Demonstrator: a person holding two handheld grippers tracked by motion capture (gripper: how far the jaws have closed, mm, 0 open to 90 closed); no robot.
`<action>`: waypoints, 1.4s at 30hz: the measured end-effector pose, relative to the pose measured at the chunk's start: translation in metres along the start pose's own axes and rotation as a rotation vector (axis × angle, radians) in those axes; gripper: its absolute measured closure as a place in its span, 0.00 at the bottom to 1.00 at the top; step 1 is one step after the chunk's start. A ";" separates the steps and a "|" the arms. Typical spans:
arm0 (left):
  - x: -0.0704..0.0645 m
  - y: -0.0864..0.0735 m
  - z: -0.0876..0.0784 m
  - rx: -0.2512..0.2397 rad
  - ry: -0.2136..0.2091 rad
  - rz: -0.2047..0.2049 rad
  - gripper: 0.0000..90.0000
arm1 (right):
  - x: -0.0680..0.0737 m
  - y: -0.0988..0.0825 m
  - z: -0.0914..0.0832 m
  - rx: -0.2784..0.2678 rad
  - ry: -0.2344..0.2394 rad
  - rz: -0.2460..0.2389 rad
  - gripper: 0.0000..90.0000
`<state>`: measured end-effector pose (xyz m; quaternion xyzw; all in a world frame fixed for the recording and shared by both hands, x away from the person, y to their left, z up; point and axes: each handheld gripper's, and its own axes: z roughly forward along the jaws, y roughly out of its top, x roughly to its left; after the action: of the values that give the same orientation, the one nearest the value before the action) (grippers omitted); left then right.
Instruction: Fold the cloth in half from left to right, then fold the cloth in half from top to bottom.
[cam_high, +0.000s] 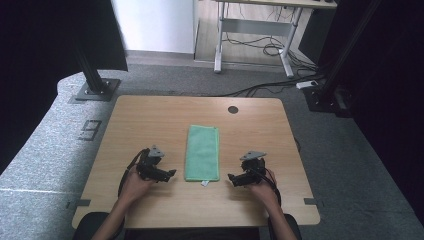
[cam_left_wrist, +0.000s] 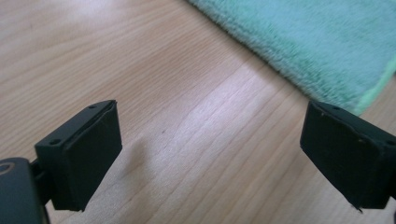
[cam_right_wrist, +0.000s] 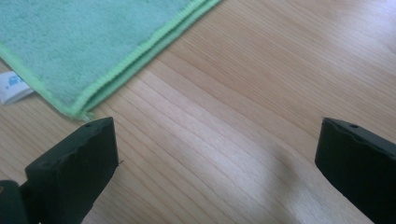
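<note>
Figure 9 (cam_high: 91, 129) marked on grey floor (cam_high: 45, 150), towel tag (cam_right_wrist: 13, 87) unreadable

The green towel (cam_high: 202, 152) lies flat in the middle of the wooden table (cam_high: 150, 120), folded into a long narrow rectangle whose short ends face the near and far edges. Its pile is soft and fluffy, with a lighter green stitched hem (cam_right_wrist: 140, 53) showing stacked layers. A small white label (cam_right_wrist: 11, 88) sticks out at the near edge.
</note>
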<state>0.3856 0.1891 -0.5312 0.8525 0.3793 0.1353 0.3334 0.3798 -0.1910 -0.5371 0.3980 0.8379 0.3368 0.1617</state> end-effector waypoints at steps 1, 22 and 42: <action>0.001 -0.002 0.002 0.008 0.003 -0.005 0.05 | -0.002 -0.002 0.000 0.001 -0.004 0.007 0.00; 0.005 -0.009 0.016 0.016 0.015 0.005 0.00 | -0.014 -0.016 0.011 -0.031 -0.016 0.032 0.00; 0.005 -0.008 0.016 0.016 0.016 0.004 0.00 | -0.014 -0.016 0.012 -0.031 -0.016 0.033 0.00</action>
<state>0.3924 0.1891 -0.5490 0.8548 0.3814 0.1398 0.3231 0.3861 -0.2040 -0.5564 0.4118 0.8246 0.3492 0.1689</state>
